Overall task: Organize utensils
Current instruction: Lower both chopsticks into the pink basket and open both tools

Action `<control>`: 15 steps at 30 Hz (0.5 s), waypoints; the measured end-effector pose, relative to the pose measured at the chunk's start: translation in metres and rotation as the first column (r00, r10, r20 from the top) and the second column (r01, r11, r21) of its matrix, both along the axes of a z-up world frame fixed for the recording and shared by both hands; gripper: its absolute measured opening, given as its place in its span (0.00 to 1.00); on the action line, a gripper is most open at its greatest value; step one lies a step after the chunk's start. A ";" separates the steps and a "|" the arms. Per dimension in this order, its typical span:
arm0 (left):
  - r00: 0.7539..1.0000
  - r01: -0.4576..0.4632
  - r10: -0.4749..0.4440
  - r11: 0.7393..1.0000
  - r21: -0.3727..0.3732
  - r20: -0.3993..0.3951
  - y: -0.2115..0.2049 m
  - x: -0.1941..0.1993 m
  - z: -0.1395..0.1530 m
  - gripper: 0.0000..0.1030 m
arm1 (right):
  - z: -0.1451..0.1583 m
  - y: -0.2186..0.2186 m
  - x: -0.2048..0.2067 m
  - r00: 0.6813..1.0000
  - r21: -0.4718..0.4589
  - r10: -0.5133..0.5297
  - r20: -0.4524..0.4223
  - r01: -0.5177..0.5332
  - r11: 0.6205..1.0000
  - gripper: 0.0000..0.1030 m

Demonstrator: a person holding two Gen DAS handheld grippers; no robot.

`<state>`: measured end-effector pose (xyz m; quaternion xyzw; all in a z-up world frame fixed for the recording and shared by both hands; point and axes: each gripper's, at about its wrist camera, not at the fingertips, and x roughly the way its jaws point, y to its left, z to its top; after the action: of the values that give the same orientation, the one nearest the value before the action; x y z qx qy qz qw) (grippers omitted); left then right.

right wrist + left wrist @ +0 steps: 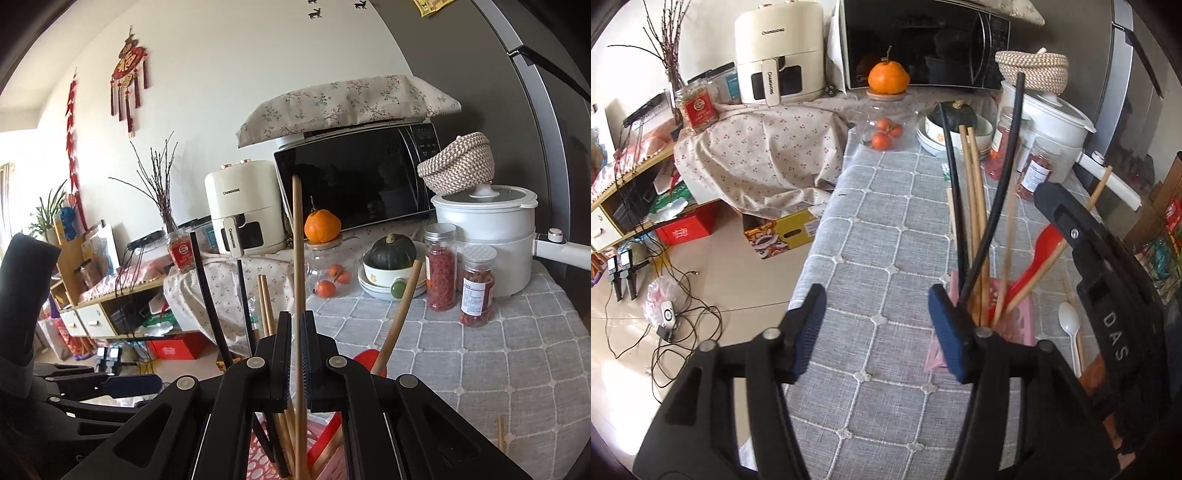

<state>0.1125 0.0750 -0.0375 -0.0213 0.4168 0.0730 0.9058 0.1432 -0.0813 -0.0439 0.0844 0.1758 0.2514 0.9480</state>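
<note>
A pink perforated utensil holder (1021, 317) stands on the grey checked tablecloth (879, 258). It holds black chopsticks (955, 184), wooden chopsticks (975, 206) and a red spatula (1039, 251). My left gripper (877, 325) is open and empty, its right finger beside the holder. My right gripper (294, 354) is shut on a wooden chopstick (297, 258), held upright over the holder (258, 458). The right gripper also shows in the left wrist view (1108, 266). A white plastic spoon (1070, 325) lies on the cloth to the right of the holder.
At the back stand a microwave (923, 40), an air fryer (779, 51), a white pot (487, 236), two spice jars (439, 266), stacked bowls with a squash (391, 254) and a glass bowl of tangerines (884, 133). The table's left edge drops to a cluttered floor.
</note>
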 end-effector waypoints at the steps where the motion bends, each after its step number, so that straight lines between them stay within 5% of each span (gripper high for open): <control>1: 1.000 -0.009 0.009 1.000 0.009 0.007 0.000 -0.001 0.000 0.66 | -0.001 0.001 -0.001 1.000 -0.007 0.001 0.006 0.000 1.000 0.05; 9: 1.000 -0.026 0.026 1.000 0.006 -0.003 0.002 0.001 -0.006 0.74 | -0.003 -0.004 0.000 0.997 -0.037 0.036 -0.070 -0.039 0.999 0.08; 15: 0.997 -0.070 0.070 0.997 0.021 0.019 -0.003 -0.005 -0.002 0.79 | 0.016 -0.013 -0.002 0.990 -0.116 0.016 -0.142 -0.032 0.993 0.28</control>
<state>0.1074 0.0720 -0.0397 -0.0265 0.4066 0.1090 0.9067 0.1415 -0.0943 -0.0275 0.0437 0.2578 0.2455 0.9335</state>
